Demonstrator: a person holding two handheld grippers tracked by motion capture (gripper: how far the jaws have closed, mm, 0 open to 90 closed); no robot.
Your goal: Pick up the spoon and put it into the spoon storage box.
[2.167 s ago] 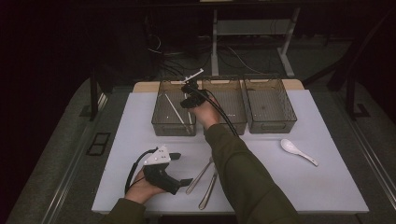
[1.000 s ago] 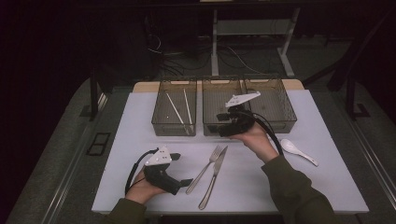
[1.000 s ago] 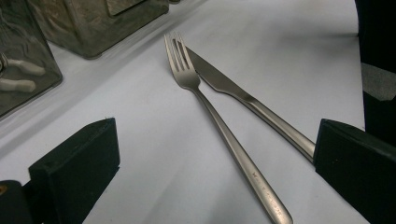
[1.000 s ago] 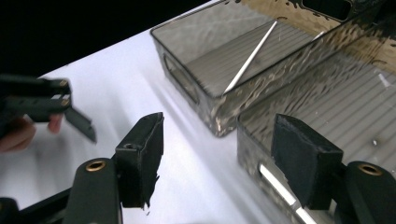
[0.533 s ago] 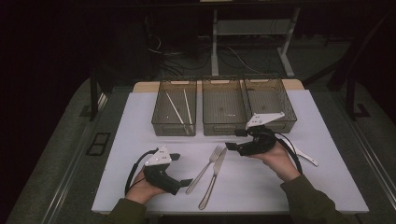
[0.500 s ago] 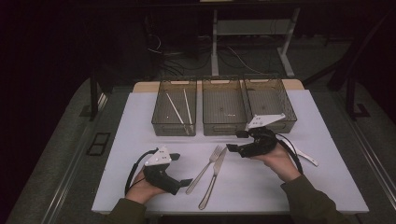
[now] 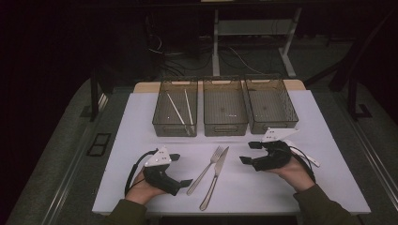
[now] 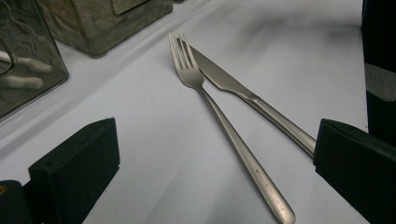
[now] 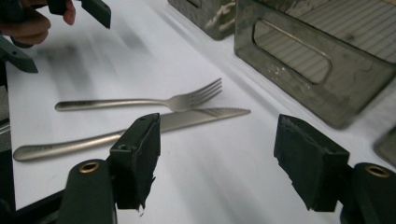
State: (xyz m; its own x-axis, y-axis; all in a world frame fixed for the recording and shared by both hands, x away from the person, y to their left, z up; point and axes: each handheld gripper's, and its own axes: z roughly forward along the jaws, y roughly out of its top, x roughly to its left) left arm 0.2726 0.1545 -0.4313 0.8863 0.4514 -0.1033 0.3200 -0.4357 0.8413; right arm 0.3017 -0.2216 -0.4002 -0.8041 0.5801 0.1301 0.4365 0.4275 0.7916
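Left gripper (image 7: 180, 169) low at the near left of the desk, jaws wide apart and empty, pointing right, right gripper (image 7: 248, 153) low at the near right, jaws wide apart and empty, pointing left, both forearms entering from the near edge

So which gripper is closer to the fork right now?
Left. The left gripper, jaws open, sits right beside the fork handle. The right gripper, jaws open, is across the knife, farther from the fork.

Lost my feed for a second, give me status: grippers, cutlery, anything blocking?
Left gripper open, resting by the fork. Right gripper open, empty, facing the knife. Fork and knife side by side, nothing blocking.
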